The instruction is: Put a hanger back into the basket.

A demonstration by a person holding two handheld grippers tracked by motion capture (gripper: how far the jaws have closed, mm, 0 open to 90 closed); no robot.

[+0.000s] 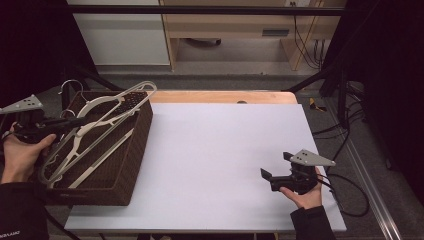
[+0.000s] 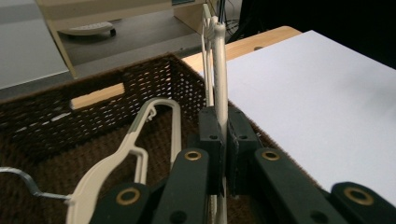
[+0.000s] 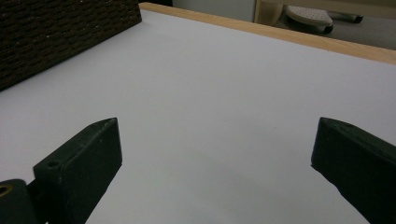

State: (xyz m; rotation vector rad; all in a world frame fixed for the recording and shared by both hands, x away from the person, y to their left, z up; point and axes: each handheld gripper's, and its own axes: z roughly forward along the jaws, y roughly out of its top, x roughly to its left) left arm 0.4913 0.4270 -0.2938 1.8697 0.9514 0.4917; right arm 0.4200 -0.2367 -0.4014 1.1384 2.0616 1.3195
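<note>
A dark brown wicker basket (image 1: pixel 136 150) (image 2: pixel 56 116) stands at the left end of the white table top (image 1: pixel 215 145). My left gripper (image 1: pixel 79 121) (image 2: pixel 226 128) is over the basket and shut on a bar of a cream plastic hanger (image 1: pixel 120 101) (image 2: pixel 219 60), which tilts up out of the basket toward its far right corner. A second cream hanger (image 2: pixel 135 140) with a metal hook (image 2: pixel 21 183) lies inside the basket. At the table's front right, my right gripper (image 1: pixel 276 166) (image 3: pixel 215 154) is open just above the bare white surface, with nothing between its jaws.
A wooden strip (image 1: pixel 225 96) (image 3: pixel 280 35) runs along the table's far edge. The basket's side wall (image 3: pixel 56 32) rises far to the left of the right gripper. Cables (image 1: pixel 350 195) trail off the table's right edge. Shelving and a black frame stand behind the table.
</note>
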